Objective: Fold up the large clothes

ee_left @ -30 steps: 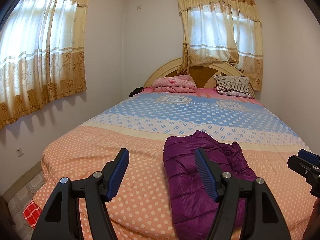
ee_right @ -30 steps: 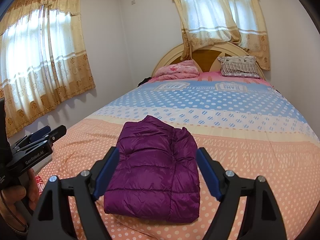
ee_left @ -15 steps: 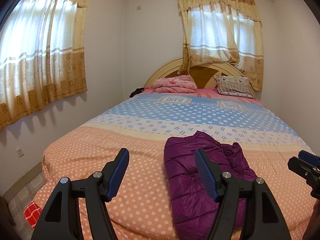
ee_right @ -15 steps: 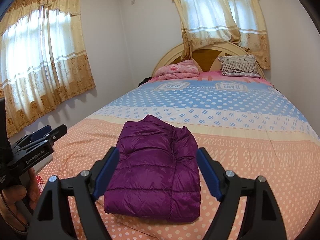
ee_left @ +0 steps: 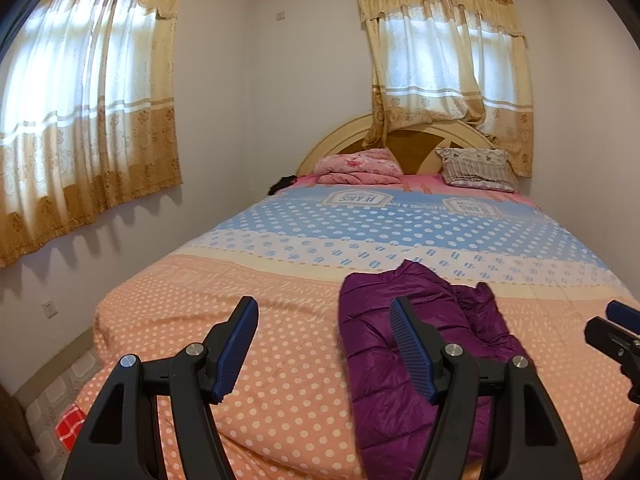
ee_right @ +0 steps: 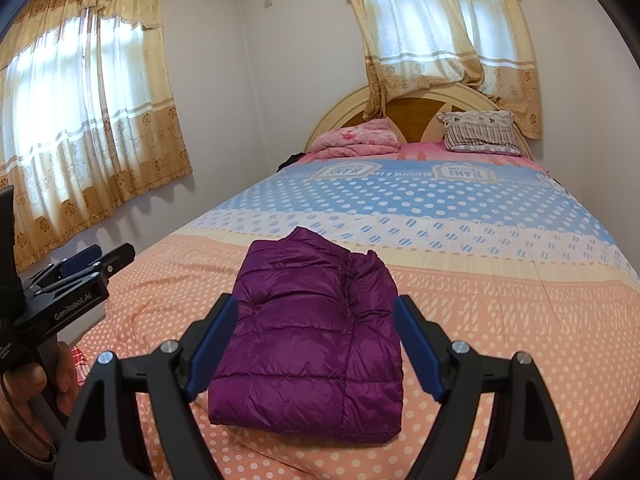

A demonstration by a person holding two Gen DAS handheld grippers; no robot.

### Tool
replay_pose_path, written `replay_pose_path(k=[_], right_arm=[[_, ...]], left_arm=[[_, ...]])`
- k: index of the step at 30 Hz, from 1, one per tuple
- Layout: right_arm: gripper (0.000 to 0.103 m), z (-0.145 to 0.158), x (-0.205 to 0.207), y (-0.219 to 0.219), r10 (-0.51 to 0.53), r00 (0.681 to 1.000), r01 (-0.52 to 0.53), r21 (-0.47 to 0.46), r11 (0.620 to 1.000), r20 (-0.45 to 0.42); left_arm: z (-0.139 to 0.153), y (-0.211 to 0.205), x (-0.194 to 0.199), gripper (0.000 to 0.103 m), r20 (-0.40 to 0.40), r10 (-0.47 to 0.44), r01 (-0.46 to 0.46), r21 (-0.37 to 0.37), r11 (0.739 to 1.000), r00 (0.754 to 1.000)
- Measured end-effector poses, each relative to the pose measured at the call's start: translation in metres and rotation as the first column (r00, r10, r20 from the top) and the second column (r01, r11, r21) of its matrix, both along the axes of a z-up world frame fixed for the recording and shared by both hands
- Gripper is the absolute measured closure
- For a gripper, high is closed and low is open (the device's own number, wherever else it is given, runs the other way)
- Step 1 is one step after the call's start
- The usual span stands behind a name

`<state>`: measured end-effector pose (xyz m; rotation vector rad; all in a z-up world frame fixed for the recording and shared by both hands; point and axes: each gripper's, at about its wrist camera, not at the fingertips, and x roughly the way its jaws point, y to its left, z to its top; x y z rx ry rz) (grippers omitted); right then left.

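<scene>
A purple puffer jacket lies folded into a compact rectangle on the near, orange-dotted end of the bed. My right gripper is open and empty, held above and in front of the jacket, apart from it. My left gripper is open and empty, held to the left of the jacket, whose left part shows behind its right finger. The left gripper also shows at the left edge of the right wrist view, the right gripper at the right edge of the left wrist view.
A folded pink blanket and a striped pillow lie at the wooden headboard. Curtained windows are on the left wall and behind the bed. A red checked cloth lies on the floor at the bed's left corner.
</scene>
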<state>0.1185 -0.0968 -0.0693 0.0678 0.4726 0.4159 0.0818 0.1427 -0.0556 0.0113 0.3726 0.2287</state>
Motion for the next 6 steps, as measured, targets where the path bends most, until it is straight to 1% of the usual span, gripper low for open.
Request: replay_pose_path(k=[4,6], right_arm=[[0.021,-0.0023,0.0001,-0.0013,0.003,1.0,-0.003,-0.001,1.0,-0.003],[0.02,-0.0025,-0.0002,-0.0011,0.003,1.0,-0.003,0.0,1.0,-0.003]], left_arm=[[-0.0027,-0.0006,0.0011,0.034,-0.005,0.008,-0.008,0.014,1.0,1.0],[-0.0027,-0.0009,0.001,0.034,-0.003,-0.004,0.004,0.009,1.0,1.0]])
